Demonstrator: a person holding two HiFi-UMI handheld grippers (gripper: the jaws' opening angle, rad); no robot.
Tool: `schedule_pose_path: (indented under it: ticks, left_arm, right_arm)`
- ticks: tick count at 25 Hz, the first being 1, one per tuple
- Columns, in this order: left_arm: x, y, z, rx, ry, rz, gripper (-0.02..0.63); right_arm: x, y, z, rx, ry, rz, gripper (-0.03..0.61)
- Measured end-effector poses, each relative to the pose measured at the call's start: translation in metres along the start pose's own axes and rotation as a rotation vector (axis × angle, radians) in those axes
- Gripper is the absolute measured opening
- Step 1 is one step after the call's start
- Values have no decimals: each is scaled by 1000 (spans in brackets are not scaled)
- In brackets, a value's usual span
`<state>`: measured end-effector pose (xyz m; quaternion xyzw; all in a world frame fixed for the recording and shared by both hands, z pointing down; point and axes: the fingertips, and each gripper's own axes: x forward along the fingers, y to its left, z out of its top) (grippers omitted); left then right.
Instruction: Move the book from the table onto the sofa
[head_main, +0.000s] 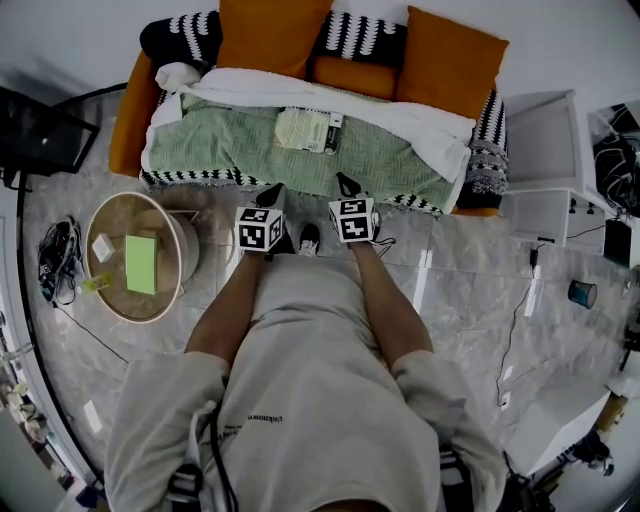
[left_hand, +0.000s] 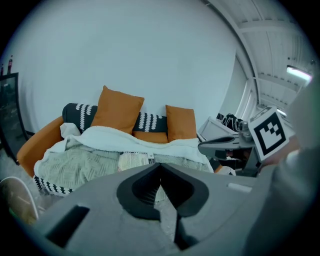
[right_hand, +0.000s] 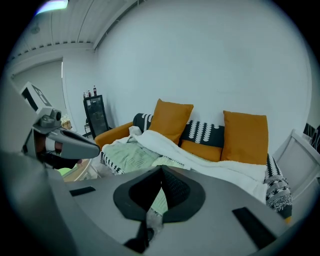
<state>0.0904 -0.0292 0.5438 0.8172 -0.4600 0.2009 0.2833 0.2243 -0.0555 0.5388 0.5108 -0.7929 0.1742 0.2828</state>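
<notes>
A pale book (head_main: 308, 130) lies flat on the green blanket (head_main: 215, 140) on the orange sofa (head_main: 128, 125). It also shows in the left gripper view as the book (left_hand: 134, 160) and in the right gripper view as the book (right_hand: 169, 162). My left gripper (head_main: 272, 190) and right gripper (head_main: 346, 183) hang side by side in front of the sofa's front edge, short of the book. Both point toward the sofa. The left gripper (left_hand: 161, 167) is shut with nothing in it, and the right gripper (right_hand: 161, 172) is shut and empty too.
A round low table (head_main: 112, 300) stands at the left with a green flat item (head_main: 141, 263) and a small white box (head_main: 102, 246) on it. Orange cushions (head_main: 270, 35) line the sofa back. White furniture (head_main: 545, 140) stands to the right, and cables (head_main: 55, 262) lie on the floor.
</notes>
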Motion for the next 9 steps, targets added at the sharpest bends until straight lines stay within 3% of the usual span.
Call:
schedule_pose_path:
  ticks: [9]
  left_arm:
    - [6, -12, -2, 30, 16, -1, 9]
  right_arm:
    - [-11, -9, -4, 11, -21, -10, 6]
